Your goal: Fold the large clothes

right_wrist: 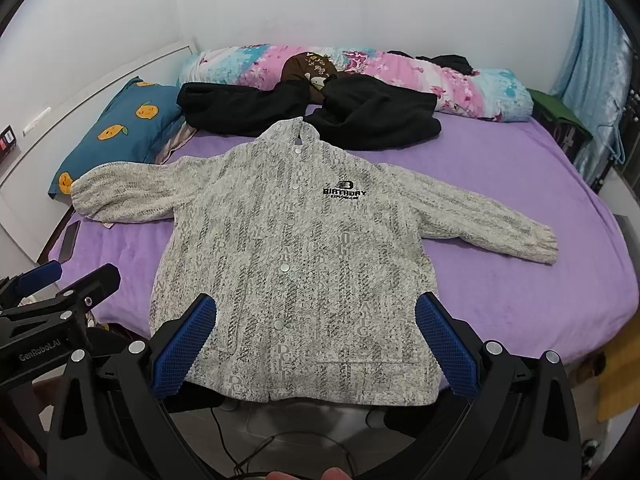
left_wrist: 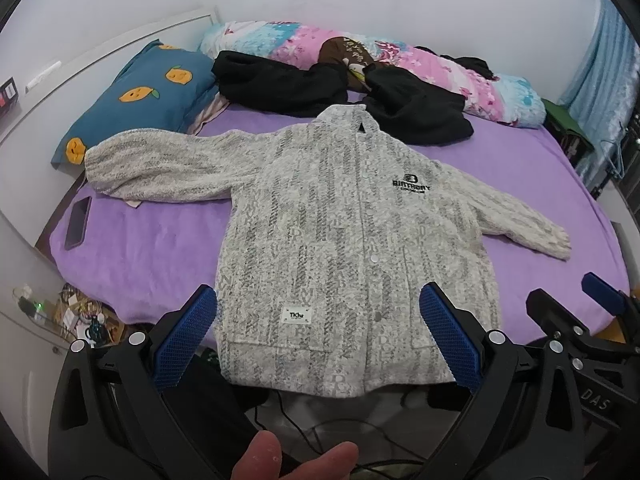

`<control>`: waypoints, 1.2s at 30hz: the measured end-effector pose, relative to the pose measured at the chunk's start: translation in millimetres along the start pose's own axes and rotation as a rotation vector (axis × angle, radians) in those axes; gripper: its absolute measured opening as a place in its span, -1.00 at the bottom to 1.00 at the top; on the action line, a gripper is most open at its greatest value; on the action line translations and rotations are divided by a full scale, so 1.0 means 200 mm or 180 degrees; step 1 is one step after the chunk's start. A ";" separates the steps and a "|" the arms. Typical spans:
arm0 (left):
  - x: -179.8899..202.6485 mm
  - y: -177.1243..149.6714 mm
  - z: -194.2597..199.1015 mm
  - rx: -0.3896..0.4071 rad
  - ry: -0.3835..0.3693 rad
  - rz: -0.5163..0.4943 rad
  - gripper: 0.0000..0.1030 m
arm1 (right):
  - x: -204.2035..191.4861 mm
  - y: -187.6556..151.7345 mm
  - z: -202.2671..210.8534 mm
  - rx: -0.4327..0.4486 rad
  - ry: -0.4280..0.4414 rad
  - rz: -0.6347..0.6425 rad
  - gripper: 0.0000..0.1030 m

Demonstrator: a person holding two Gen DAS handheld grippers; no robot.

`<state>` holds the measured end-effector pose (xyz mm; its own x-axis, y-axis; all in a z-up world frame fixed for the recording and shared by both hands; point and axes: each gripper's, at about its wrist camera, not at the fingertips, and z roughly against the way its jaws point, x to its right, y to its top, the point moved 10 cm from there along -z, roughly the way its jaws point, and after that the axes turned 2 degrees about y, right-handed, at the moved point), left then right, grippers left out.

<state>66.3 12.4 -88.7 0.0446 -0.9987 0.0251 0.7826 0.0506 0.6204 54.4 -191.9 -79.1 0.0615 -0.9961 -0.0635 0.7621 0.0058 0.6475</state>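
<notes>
A grey-and-white fleece jacket lies flat and face up on the purple bed, snaps closed, both sleeves spread out to the sides. Its hem hangs slightly over the near edge of the bed. My left gripper is open above the hem, blue pads apart, nothing between them. My right gripper is open too, over the hem's right half. In the left wrist view the right gripper shows at the right edge; in the right wrist view the left gripper shows at the left.
A black garment lies behind the jacket's collar. A rolled floral quilt runs along the wall, a blue pillow at the back left. A phone rests near the bed's left edge. Cables trail on the floor below.
</notes>
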 end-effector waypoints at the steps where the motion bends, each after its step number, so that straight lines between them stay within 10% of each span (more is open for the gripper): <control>1: -0.01 0.00 0.00 0.0000 0.0009 0.0011 0.89 | -0.01 0.01 -0.01 -0.0009 -0.0002 0.0013 0.90; 22: -0.38 0.04 -0.16 -0.0054 -0.0038 0.0541 0.89 | -0.27 0.08 -0.19 -0.0104 -0.0006 0.0304 0.90; 36: -1.08 0.06 -0.37 0.0093 -0.0127 0.1803 0.89 | -0.94 0.38 -0.54 0.0127 0.0329 0.1117 0.90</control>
<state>112.4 230.1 -145.5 0.4285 -0.8152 0.3897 0.6256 0.5789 0.5229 170.1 5.2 -99.6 0.3812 -0.9198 0.0926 0.6574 0.3401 0.6724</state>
